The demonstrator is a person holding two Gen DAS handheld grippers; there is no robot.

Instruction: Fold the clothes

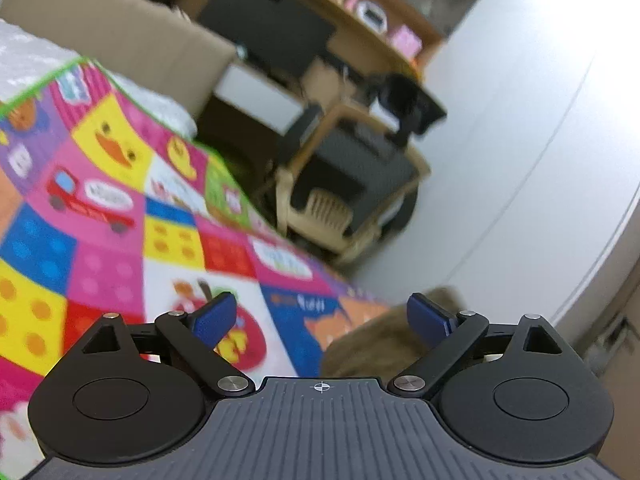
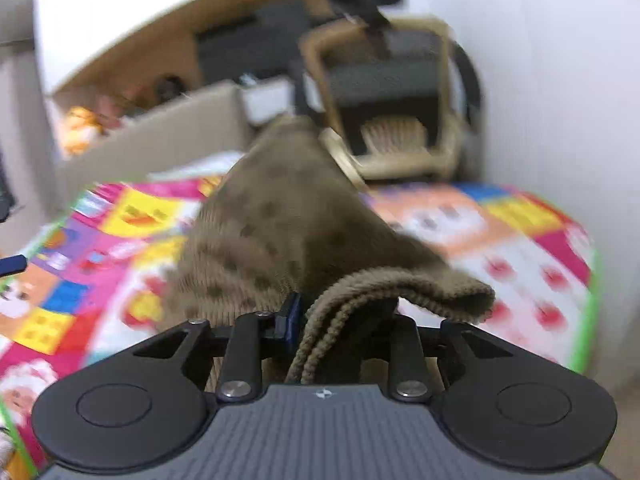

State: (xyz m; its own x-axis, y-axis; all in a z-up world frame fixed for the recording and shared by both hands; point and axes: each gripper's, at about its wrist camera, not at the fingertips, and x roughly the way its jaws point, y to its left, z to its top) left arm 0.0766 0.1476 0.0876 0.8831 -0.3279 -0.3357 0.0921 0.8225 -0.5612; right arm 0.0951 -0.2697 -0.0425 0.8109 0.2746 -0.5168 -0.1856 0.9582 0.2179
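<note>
A brown knitted garment [image 2: 280,224] with darker spots is lifted off the colourful play mat [image 2: 520,240]. My right gripper [image 2: 340,320] is shut on a folded ribbed edge of it, and the cloth drapes over the right finger and hides it. In the left wrist view my left gripper [image 1: 320,318] stands wide open above the play mat [image 1: 120,200], with nothing between its blue pads [image 1: 214,320]. A blurred part of the brown garment [image 1: 376,344] lies just beyond the right pad. The tip of my left gripper shows at the left edge of the right wrist view.
A tan chair [image 1: 348,184] with a dark seat stands beyond the mat's far edge, next to a wooden desk [image 1: 340,20]. A cardboard box [image 1: 120,32] sits at the back left. A white wall [image 1: 540,100] runs along the right side.
</note>
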